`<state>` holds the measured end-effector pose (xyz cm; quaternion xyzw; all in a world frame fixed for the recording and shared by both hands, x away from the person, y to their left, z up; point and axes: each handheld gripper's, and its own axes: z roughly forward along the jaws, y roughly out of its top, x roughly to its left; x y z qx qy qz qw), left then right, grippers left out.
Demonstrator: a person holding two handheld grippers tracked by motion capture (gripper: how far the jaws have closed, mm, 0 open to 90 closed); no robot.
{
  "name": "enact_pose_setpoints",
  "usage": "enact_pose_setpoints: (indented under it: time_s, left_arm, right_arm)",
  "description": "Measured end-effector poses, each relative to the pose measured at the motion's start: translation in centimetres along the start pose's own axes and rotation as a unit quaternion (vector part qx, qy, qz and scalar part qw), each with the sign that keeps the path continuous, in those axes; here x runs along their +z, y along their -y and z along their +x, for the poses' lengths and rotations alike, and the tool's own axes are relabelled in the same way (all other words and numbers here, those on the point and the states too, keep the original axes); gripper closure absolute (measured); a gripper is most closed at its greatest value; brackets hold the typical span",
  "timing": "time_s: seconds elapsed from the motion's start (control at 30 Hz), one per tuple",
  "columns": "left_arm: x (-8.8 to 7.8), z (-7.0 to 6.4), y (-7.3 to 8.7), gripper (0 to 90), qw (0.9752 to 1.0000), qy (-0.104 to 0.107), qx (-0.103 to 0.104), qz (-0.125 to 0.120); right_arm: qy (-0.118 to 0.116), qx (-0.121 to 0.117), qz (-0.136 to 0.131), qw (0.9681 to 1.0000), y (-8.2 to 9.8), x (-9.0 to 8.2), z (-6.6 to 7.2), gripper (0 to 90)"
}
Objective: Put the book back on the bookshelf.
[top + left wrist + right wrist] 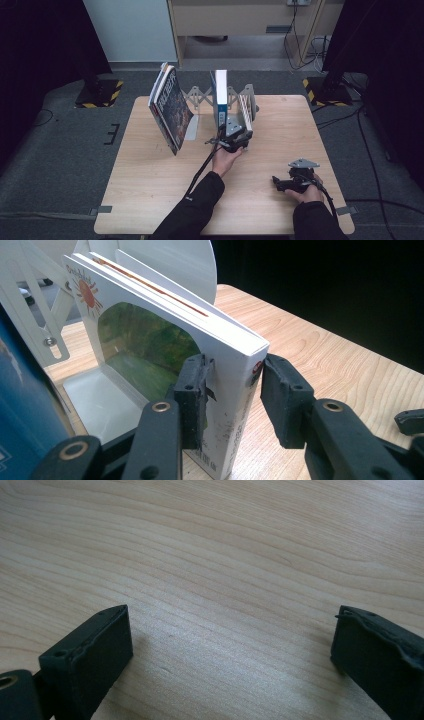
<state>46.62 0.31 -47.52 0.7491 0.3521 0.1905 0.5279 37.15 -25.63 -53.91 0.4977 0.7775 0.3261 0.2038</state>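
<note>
black sleeves; black grippers, left gripper, right gripper; brass rivets, grey three-cornered plates, trailing black cables.

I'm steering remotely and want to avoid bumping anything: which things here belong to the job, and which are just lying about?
In the job:
- left claw, jaws on the spine of the white book
- white folding rack holding that book

Lying about:
- dark book leaning at the rack's left end
- blue book upright in the rack
- right claw, open over bare table

floor: grey carpet; back: wood desk | sides: black curtains; dim
</note>
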Motion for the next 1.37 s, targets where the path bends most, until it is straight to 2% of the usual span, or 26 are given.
enact_pose_setpoints:
  time_s: [0.2, 0.3, 0.47, 0.53, 0.57, 0.6, 0.67, 0.77, 0.83, 0.97, 1.0, 1.07, 1.13, 1.23, 1.27, 1.33, 1.37]
  left_arm:
    - [-0.1, -0.1, 0.0, 59.3, 1.0000, -0.002, -0.001, 0.005]
    - [-0.9, -0.3, -0.2, 56.0, 0.9999, 0.003, 0.010, 0.006]
    - [-2.7, -0.2, -0.3, 52.4, 0.9997, 0.021, 0.007, 0.009]
    - [-3.2, -0.1, -0.3, 51.6, 0.9997, 0.022, 0.007, 0.012]
    - [-4.1, 0.0, -0.3, 50.9, 0.9995, 0.026, 0.007, 0.017]
    - [-4.1, 0.0, -0.3, 50.4, 0.9995, 0.026, 0.007, 0.017]
    - [-5.1, 0.2, -0.2, 49.9, 0.9993, 0.033, -0.001, 0.020]
    - [-6.7, 0.7, 0.2, 46.2, 0.9988, 0.036, -0.001, 0.032]
    - [-7.6, 1.1, 0.6, 44.9, 0.9986, 0.037, -0.006, 0.036]
    - [-9.4, 1.8, 1.4, 43.1, 0.9980, 0.032, -0.001, 0.054]
    - [-9.4, 1.8, 1.4, 42.4, 0.9980, 0.032, -0.001, 0.054]
    - [-10.9, 2.4, 2.3, 41.4, 0.9972, 0.029, 0.002, 0.068]
    - [-11.9, 2.9, 3.0, 40.4, 0.9969, 0.024, -0.004, 0.075]
    - [-13.3, 3.9, 4.2, 38.6, 0.9962, 0.017, -0.009, 0.085]
    - [-13.3, 3.9, 4.2, 37.8, 0.9962, 0.017, -0.009, 0.085]
    - [-14.8, 4.8, 5.7, 35.9, 0.9943, 0.006, -0.008, 0.106]
    - [-14.8, 4.8, 5.7, 35.3, 0.9943, 0.006, -0.008, 0.106]
  right_arm:
    - [0.000, 0.000, 0.000, 1.0000, 0.0, 0.0, 0.0, 3.3]
    - [0.000, 0.000, 0.000, 1.0000, 0.0, 0.0, 0.0, 3.3]
    - [0.000, 0.000, 0.000, 1.0000, 0.0, 0.0, 0.0, 3.3]
    - [0.000, 0.000, 0.000, 1.0000, 0.0, 0.0, 0.0, 3.3]
    - [0.000, 0.000, 0.000, 1.0000, 0.0, 0.0, 0.0, 3.3]
    - [0.000, 0.000, 0.000, 1.0000, 0.0, 0.0, 0.0, 3.3]
    - [0.000, 0.000, 0.000, 1.0000, 0.0, 0.0, 0.0, 3.3]
    - [0.000, 0.000, 0.000, 1.0000, 0.0, 0.0, 0.0, 3.3]
    - [0.000, 0.000, 0.000, 1.0000, 0.0, 0.0, 0.0, 3.3]
    - [0.000, 0.000, 0.000, 1.0000, 0.0, 0.0, 0.0, 3.4]
    - [0.000, 0.000, -0.001, 1.0000, 0.0, 0.0, 0.0, 3.5]
    - [0.001, 0.003, -0.001, 1.0000, 0.0, 0.0, 0.0, 4.6]
    - [0.006, 0.013, -0.003, 0.9999, 0.0, -0.1, 0.1, 5.9]
    - [0.011, 0.015, 0.003, 0.9998, -0.1, -0.4, 0.0, 12.8]
    - [0.010, 0.016, 0.005, 0.9998, -0.2, -0.5, -0.1, 14.6]
    - [0.011, 0.023, 0.001, 0.9997, -0.2, -0.7, -0.1, 14.4]
    - [0.011, 0.024, -0.001, 0.9997, -0.3, -0.8, -0.1, 14.6]
